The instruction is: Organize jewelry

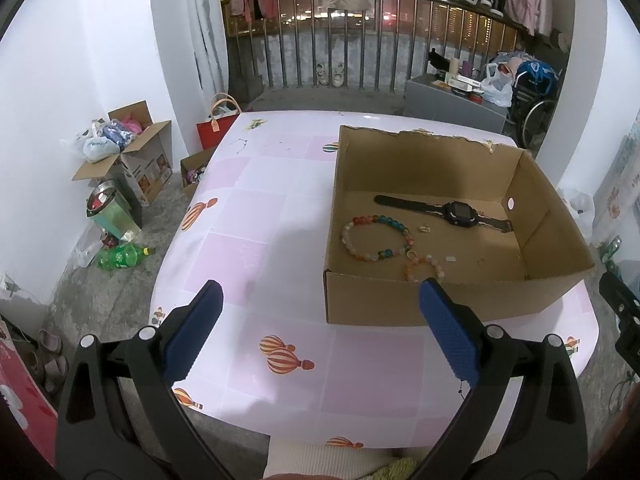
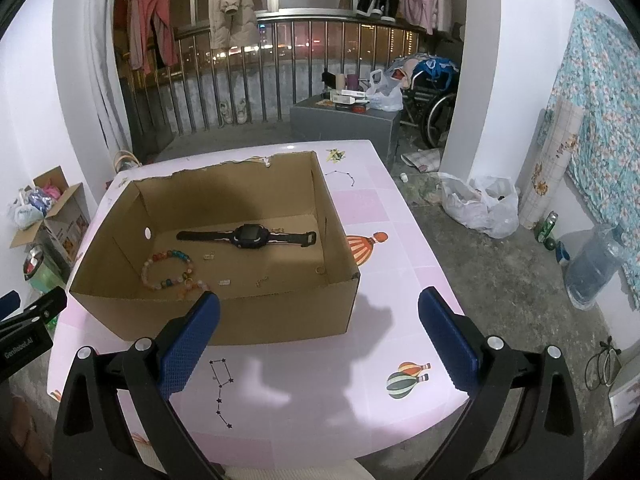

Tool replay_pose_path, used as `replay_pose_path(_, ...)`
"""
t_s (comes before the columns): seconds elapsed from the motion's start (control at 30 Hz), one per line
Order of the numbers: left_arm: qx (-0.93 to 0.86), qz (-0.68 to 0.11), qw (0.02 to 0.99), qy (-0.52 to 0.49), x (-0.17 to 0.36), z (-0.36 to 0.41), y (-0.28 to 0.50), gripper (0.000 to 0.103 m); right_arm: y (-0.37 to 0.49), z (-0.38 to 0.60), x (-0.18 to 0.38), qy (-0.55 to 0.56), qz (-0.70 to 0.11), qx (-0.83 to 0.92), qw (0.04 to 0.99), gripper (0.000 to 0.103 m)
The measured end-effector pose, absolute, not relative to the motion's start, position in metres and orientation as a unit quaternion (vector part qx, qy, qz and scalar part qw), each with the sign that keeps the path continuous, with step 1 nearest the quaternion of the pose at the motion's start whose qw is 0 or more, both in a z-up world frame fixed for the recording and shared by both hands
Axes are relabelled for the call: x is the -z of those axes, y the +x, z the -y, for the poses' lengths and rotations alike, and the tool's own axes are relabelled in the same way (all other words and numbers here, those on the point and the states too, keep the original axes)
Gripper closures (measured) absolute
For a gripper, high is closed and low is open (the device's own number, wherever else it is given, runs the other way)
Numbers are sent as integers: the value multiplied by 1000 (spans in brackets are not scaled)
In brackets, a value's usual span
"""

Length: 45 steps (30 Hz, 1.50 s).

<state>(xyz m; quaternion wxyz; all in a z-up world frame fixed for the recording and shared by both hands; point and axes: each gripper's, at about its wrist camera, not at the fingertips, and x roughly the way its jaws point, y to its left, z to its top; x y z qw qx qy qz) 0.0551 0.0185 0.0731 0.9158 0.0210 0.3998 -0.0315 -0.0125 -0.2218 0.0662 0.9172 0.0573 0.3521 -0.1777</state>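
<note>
Cardboard box (image 1: pixel 420 308) on table (image 1: pixel 256 208), holding a black watch (image 1: pixel 456 212), a multicoloured bead bracelet (image 1: pixel 376 240) and a smaller orange bracelet (image 1: pixel 420 266). Left gripper (image 1: pixel 320 336) and right gripper (image 2: pixel 320 336): both spread wide, empty, above the table just short of the box's near wall.

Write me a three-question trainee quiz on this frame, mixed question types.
1. True or false: the black watch lies on the table outside the cardboard box.
2. Which is holding something? A) left gripper B) right gripper C) neither
3. Fill in: the multicoloured bead bracelet lies ___ the box.

Key: 1 false; 2 C, both open and empty; 3 inside.
</note>
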Motion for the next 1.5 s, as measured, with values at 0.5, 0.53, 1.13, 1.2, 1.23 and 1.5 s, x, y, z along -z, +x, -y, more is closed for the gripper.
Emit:
replay_pose_path(0.5,32,-401,915,21,-73,-18,55,8,-12,221,-66,58,-353,178,917,6)
replay_pose_path(0.53,33,-401,915,21,-73,-18,55,8,-13,222,-66,59,-352,178,917,6)
replay_pose_path(1.13,34,-400,916,22,-71,-16,52,8,-18,221,-64,56,-352,176,918,6)
replay_pose_path(1.2,33,-401,915,22,-71,-16,52,8,-17,221,-64,57,-352,176,918,6)
replay_pose_path(1.23,33,-401,915,22,-71,-16,52,8,-17,221,-64,57,-352,176,917,6)
replay_pose_path(1.5,33,-400,916,22,-72,-16,52,8,-17,221,-64,57,-352,177,917,6)
